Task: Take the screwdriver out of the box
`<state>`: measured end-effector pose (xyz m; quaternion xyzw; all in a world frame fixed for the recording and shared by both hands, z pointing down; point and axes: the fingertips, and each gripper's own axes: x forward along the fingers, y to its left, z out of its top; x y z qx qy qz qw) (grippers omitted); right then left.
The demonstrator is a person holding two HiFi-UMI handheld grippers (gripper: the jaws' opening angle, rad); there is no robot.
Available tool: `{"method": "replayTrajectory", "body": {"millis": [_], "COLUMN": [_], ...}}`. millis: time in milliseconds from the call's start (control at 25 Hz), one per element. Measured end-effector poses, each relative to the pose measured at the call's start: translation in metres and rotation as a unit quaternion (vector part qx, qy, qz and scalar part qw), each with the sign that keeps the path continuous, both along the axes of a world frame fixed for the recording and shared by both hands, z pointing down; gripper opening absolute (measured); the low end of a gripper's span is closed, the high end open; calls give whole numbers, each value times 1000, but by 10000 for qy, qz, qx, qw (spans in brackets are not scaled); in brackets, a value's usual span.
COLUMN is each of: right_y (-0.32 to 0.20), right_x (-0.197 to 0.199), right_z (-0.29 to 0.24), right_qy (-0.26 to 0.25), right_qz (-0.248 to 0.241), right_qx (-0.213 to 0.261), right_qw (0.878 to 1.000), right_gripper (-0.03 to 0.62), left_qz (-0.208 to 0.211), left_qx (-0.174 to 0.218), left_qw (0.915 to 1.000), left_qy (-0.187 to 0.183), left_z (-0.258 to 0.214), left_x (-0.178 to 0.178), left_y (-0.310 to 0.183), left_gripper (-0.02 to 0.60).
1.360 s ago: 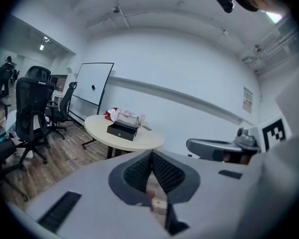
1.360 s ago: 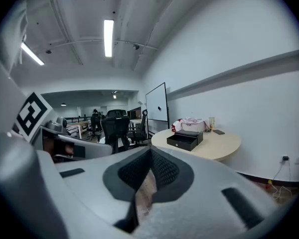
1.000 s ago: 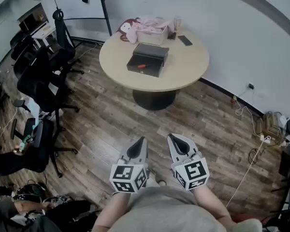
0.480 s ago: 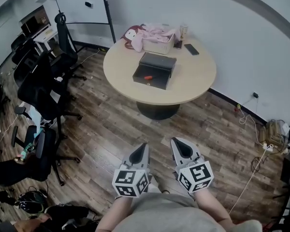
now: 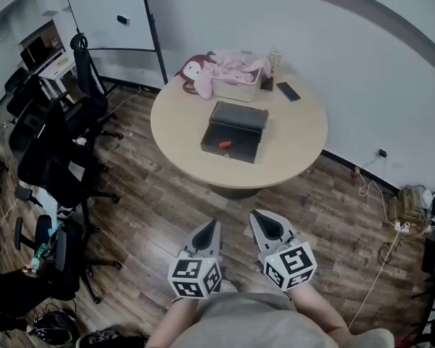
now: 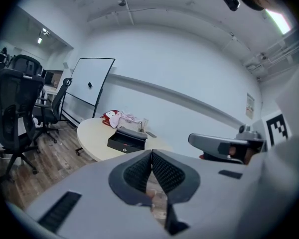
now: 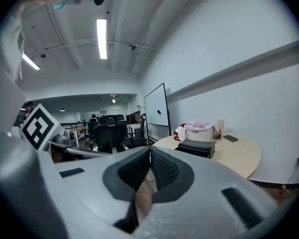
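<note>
A black box [image 5: 233, 130] stands open on the round beige table [image 5: 297, 138], its lid tipped back. Inside it lies the screwdriver [image 5: 225, 144] with a red handle. My left gripper [image 5: 211, 227] and right gripper [image 5: 259, 215] hang side by side over the wooden floor, well short of the table, both shut with nothing in them. In the left gripper view the shut left gripper [image 6: 151, 152] points toward the box [image 6: 125, 141]. The right gripper view shows the shut right gripper [image 7: 150, 149] with the box [image 7: 195, 147] ahead to its right.
A pink plush toy and white basket [image 5: 235, 84], a cup [image 5: 275, 60] and a phone [image 5: 288, 91] sit at the table's far side. Black office chairs [image 5: 58, 147] crowd the left. A whiteboard [image 5: 105, 13] stands at the back; cables [image 5: 388, 220] lie at right.
The table and box have drawn nearer in the head view as both grippers travelled forward together over the floor. Both stay shut and empty.
</note>
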<state>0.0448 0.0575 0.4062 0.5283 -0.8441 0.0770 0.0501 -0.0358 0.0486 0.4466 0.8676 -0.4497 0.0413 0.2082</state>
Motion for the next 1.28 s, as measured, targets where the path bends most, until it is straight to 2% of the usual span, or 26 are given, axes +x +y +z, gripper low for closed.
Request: {"method": "replayTrajectory", "body": {"millis": [320,720,1280], "right_y": [-59,-106,-174], "right_x": [-27,-46,-12], "right_z": [0,6,29], "right_qy": [12,80,268], "right_qz": [81,248,392], "right_qx": [32,-37,-280], "right_qw": [10000,9997,9985], "right_gripper": [2,2,2], "left_qz": [145,79,-137], "left_qx": [-15,-80,-425], "left_qw": [9999,9999,9990], "left_qy": [13,67,91], "left_z": [1,5,32], "left_x": [-20,-55,-52], "left_y": [-58,-104,-167], "left_gripper": [3,3,3]}}
